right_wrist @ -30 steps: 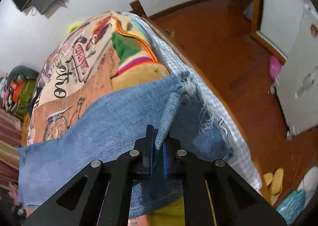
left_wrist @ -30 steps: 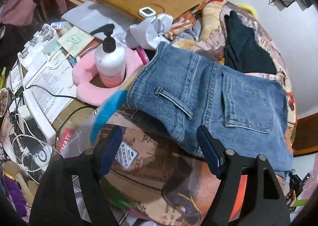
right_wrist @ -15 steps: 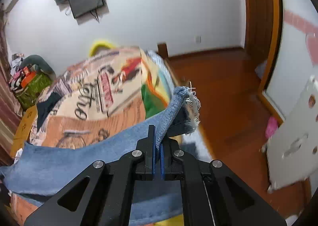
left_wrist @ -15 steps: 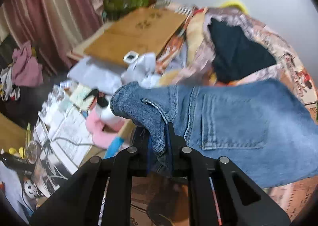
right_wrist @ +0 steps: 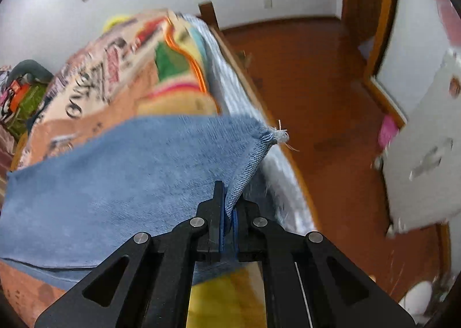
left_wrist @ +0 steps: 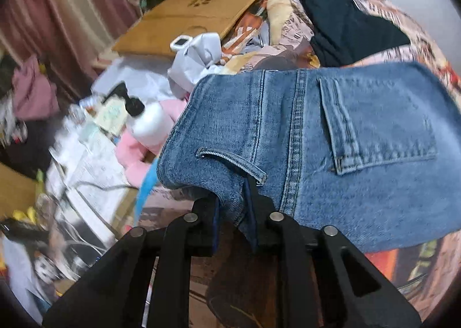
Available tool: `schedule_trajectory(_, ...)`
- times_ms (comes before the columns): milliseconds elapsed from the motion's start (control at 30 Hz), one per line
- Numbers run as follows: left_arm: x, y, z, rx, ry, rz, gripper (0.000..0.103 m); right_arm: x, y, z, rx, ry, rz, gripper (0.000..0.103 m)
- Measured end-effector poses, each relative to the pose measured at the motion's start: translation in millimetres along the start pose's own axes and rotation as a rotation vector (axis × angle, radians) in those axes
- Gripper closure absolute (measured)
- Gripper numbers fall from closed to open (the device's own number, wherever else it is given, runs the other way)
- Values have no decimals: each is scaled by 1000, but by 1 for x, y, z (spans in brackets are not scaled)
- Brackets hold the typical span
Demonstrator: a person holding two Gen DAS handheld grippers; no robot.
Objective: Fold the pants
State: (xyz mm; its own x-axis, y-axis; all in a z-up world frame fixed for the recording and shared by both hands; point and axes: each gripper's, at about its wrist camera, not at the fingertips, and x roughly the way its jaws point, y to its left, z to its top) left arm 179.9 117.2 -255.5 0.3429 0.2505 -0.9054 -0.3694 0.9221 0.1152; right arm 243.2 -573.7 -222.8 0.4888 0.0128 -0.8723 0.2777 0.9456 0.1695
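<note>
The left gripper [left_wrist: 232,207], wide open a second ago, now pinches the jeans' [left_wrist: 331,137] waist corner, jaws easing slightly. The right gripper [right_wrist: 228,212] stays clamped on the frayed hem, so the jeans hang stretched over the bed [right_wrist: 95,68], ready to fold.

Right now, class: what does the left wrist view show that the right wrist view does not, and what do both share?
Left only: waistband, back pocket, pump bottle, black garment, left gripper with its jaws opening around denim. Right only: frayed hem, wooden floor, right gripper shut on denim. Both: the jeans and patterned bedspread.
</note>
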Motion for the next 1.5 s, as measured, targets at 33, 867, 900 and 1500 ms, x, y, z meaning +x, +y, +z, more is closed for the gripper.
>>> schedule_trajectory(33,-1,-3,-1,23,-6,13,84,2,0,-3,-1,2,-10,99)
schedule_trajectory(867,-44,22,90,69,-188,-194,14,-97,284,6,-505,-168,335,42)
schedule_trajectory(900,-35,19,94,76,-165,-197,14,-92,303,2,-533,-146,372,42)
schedule_trajectory(1500,97,22,93,75,84,-134,5,52,495,-34,-820,179,395,42)
